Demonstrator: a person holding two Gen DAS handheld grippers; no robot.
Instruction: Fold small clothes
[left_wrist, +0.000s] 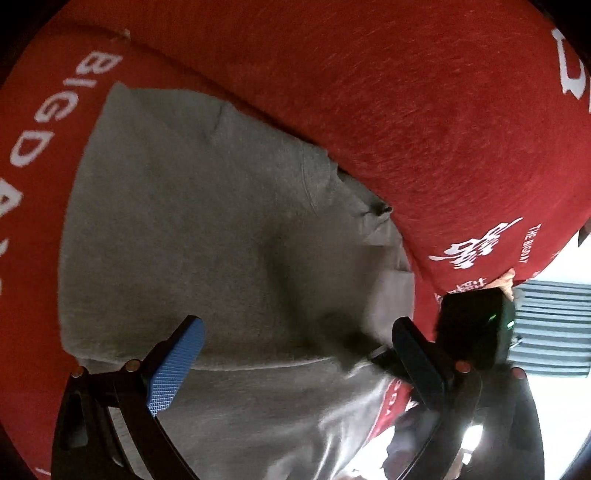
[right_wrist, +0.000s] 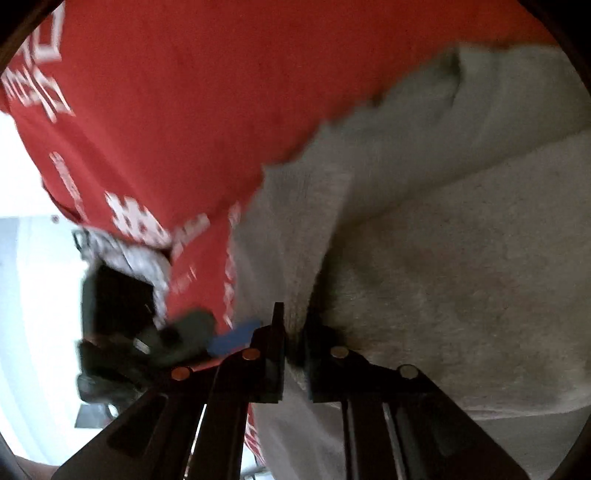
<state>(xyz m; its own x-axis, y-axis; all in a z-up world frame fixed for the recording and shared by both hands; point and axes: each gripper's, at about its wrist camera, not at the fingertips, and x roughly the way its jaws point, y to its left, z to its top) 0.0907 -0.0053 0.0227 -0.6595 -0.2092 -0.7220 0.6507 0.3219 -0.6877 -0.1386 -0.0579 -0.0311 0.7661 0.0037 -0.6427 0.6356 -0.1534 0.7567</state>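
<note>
- Left wrist view: grey garment lies on the red printed cloth, reaching its near edge.
- Soft, light, limp; likely best taken by a hem or corner.
- Left gripper stands wide, empty, over the fabric.
- Right gripper is pinched narrow on a garment fold.

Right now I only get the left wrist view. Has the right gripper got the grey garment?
Observer: Yes. The right gripper has its fingers shut on a fold of the grey garment.
Operator: Where on it?
Observer: Near the garment's edge, beside the red cloth.
Operator: Is the left gripper close to it?
Observer: Its blue pad shows, blurred, just left of the right fingers. I cannot tell whether they touch.
</note>
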